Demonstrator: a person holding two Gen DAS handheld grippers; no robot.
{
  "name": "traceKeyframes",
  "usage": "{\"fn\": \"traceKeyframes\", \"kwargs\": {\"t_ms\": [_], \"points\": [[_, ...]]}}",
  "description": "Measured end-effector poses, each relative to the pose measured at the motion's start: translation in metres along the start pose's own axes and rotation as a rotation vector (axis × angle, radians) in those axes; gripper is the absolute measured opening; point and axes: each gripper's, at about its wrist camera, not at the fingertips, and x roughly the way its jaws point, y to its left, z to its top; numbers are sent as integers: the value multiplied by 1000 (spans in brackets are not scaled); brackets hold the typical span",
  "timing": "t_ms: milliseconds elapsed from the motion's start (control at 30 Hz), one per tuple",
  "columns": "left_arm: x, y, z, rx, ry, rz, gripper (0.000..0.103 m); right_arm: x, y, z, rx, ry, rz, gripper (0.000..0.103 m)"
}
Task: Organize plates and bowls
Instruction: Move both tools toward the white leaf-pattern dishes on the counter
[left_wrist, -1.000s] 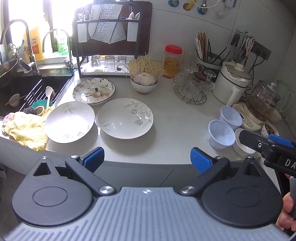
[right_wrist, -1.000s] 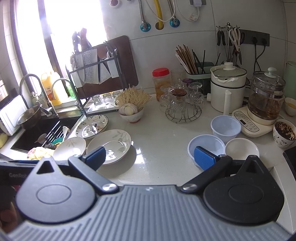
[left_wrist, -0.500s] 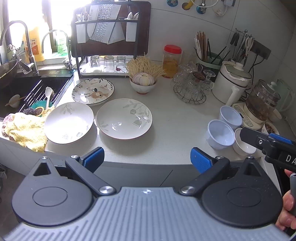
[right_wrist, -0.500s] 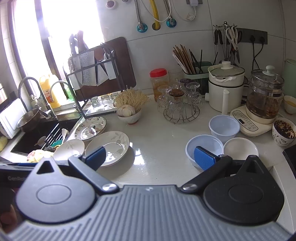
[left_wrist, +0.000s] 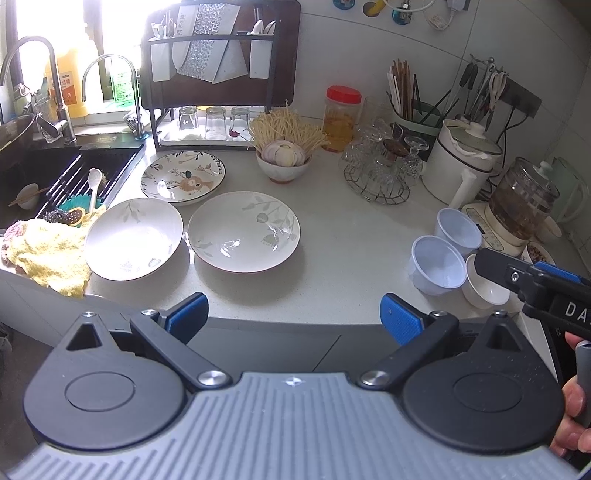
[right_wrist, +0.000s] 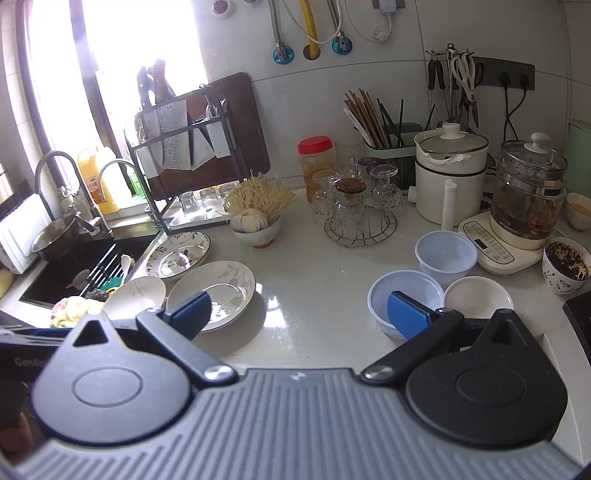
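Three plates lie at the counter's left: a deer-patterned plate (left_wrist: 183, 178) at the back, a leaf-print plate (left_wrist: 133, 238) by the sink and a leaf-print deep plate (left_wrist: 243, 230) beside it. At the right stand two pale blue plastic bowls (left_wrist: 438, 265) (left_wrist: 458, 229) and a small white bowl (left_wrist: 484, 288). My left gripper (left_wrist: 293, 319) hangs open before the counter edge, holding nothing. My right gripper (right_wrist: 299, 310) is open too, its right pad over the nearer blue bowl (right_wrist: 404, 299); the white bowl (right_wrist: 478, 297) sits beside it.
A sink (left_wrist: 44, 173) with utensils and a yellow cloth (left_wrist: 48, 251) lies at the left. A dish rack (left_wrist: 218, 74), garlic bowl (left_wrist: 284, 162), glass stand (left_wrist: 378, 173), white pot (left_wrist: 461, 162) and glass kettle (left_wrist: 524, 199) line the back and right. A patterned cup (right_wrist: 565, 264) stands far right.
Both grippers have drifted slightly; the counter scene shifts a little in each view. Nothing on the counter has moved and both stay open.
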Motion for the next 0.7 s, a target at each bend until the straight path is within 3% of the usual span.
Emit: {"fn": "traceKeyframes", "kwargs": {"t_ms": [700], "points": [[-3,7,5,-16,-40,42,101,3,-4,2,15,13,36,103]]}}
